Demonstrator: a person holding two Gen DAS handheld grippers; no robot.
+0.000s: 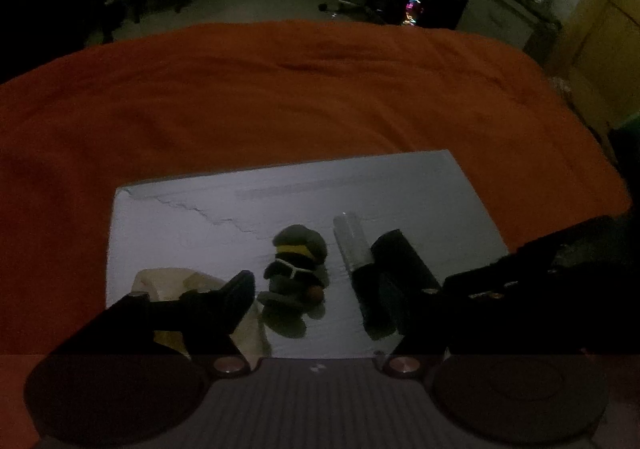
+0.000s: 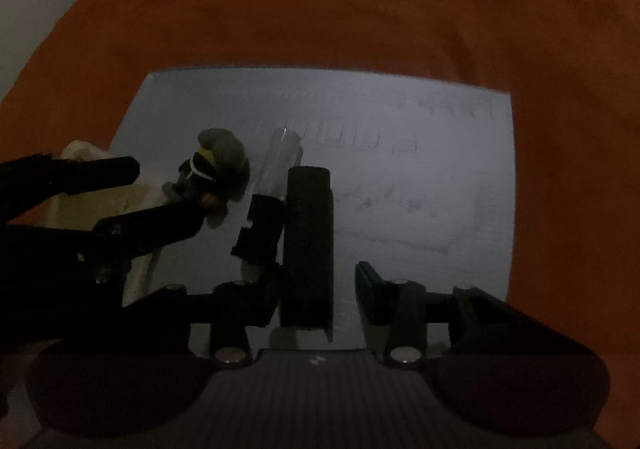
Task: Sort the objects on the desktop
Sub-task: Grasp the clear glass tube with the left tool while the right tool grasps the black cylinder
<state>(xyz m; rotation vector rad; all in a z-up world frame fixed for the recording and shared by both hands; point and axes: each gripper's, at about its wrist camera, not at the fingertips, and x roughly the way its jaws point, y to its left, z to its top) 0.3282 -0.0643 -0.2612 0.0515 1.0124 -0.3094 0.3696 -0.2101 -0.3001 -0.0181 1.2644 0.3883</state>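
Your right tool straddles the black box, jaws spread; your left tool gapes over the toy figure. Sorting looks barely begun.

A dim view looks down over the right gripper onto a pale grey board lying on an orange cloth. A black rectangular block stands between the gripper's two fingers, against the left one and apart from the right. Just left of the block lies a clear tube with a black cap. Farther left, a small grey plush figure lies on the board. The left gripper reaches in from the left, over a cream-coloured object at the board's left edge.
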